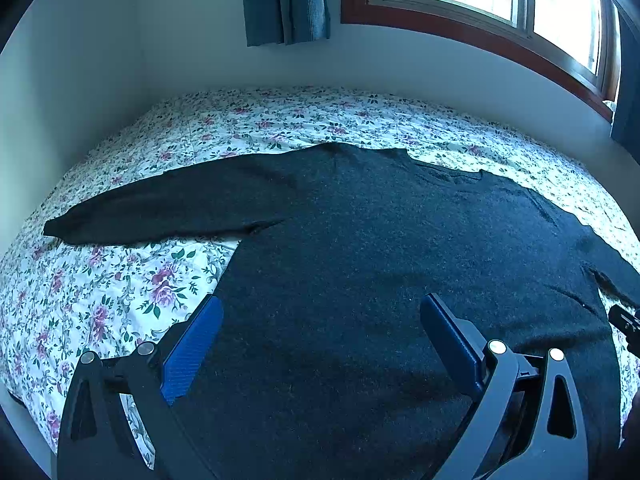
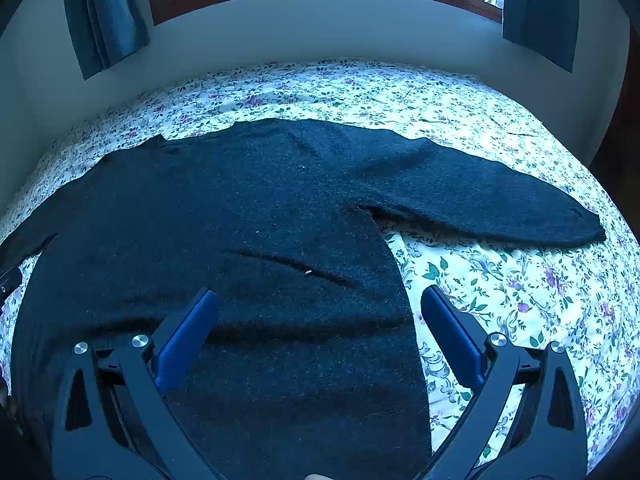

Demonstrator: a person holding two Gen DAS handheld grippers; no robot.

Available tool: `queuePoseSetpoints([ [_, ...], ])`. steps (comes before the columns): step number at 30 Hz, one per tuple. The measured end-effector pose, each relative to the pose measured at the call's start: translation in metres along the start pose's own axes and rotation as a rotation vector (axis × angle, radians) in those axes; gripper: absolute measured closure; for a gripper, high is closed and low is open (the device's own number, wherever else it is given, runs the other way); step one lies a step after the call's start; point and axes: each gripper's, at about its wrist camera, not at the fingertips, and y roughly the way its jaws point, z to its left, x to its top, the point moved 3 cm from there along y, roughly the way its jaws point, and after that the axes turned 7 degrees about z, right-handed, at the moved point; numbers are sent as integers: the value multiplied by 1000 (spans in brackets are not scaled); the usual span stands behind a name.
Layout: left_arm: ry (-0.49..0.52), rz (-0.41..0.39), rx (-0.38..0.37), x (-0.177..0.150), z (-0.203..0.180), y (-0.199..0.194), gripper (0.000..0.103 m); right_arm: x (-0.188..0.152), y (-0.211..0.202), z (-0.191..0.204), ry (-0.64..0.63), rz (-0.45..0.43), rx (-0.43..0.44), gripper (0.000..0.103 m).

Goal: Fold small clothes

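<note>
Nearby, dark sweater (image 1: 360, 248) flat on floral bedspread (image 1: 120, 288), both grippers (image 1: 320, 312) (image 2: 320, 308) wide open, empty.

One sweater (image 1: 360, 260), one bed (image 1: 120, 288), two curtains (image 2: 104, 12).

We see a dark charcoal sweater (image 1: 360, 248) on a white bedspread (image 1: 120, 292) printed with purple-pink roses and green leaves. Our gripper fingers (image 1: 192, 348) carry blue pads on black frames. The curtains (image 2: 104, 12) are teal-blue, the window frame (image 1: 460, 36) reddish-brown, the wall (image 2: 320, 28) pale grey.
</note>
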Motion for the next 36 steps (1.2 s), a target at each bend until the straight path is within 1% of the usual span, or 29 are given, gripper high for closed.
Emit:
queuePoseSetpoints([
  [36,5,-1,4,-1,2,-3,5,-1,0,7,-8,0,3,2],
])
